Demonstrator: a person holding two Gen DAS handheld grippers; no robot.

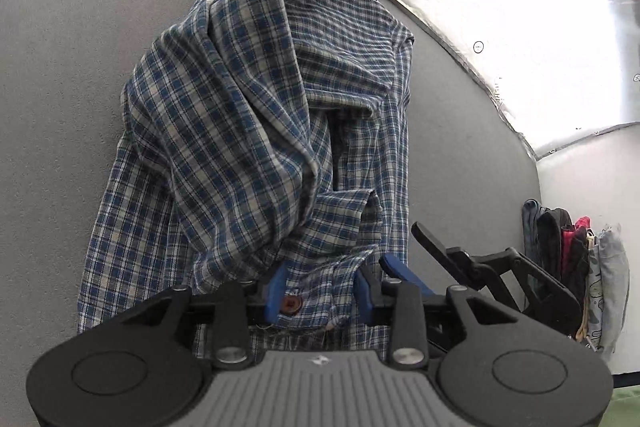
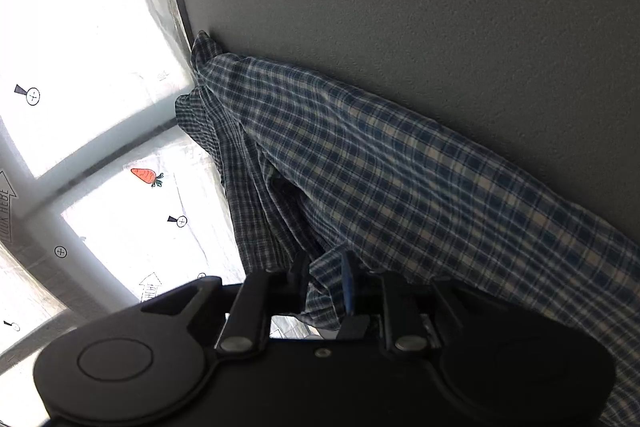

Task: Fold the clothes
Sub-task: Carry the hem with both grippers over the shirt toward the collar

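Note:
A blue and white checked shirt (image 1: 256, 115) lies crumpled in a long heap on the grey table (image 1: 60, 67). My left gripper (image 1: 319, 287) sits low at its near end. The blue pads (image 1: 276, 291) stand apart, with a button placket and its brown button (image 1: 291, 303) lying loose between them. Just to the right, my right gripper (image 1: 402, 245) rests at the shirt's edge, fingers apart. In the right wrist view the shirt (image 2: 400, 167) runs along the table (image 2: 440, 7), and a fold of cloth sits slack between the parted fingers of the right gripper (image 2: 324, 267).
A row of stacked folded clothes (image 1: 572, 267) stands at the right past the table's edge. A bright white sheet printed with carrots and markers (image 2: 120, 227) lies beyond the table edge. Bare grey tabletop stretches to the left of the shirt.

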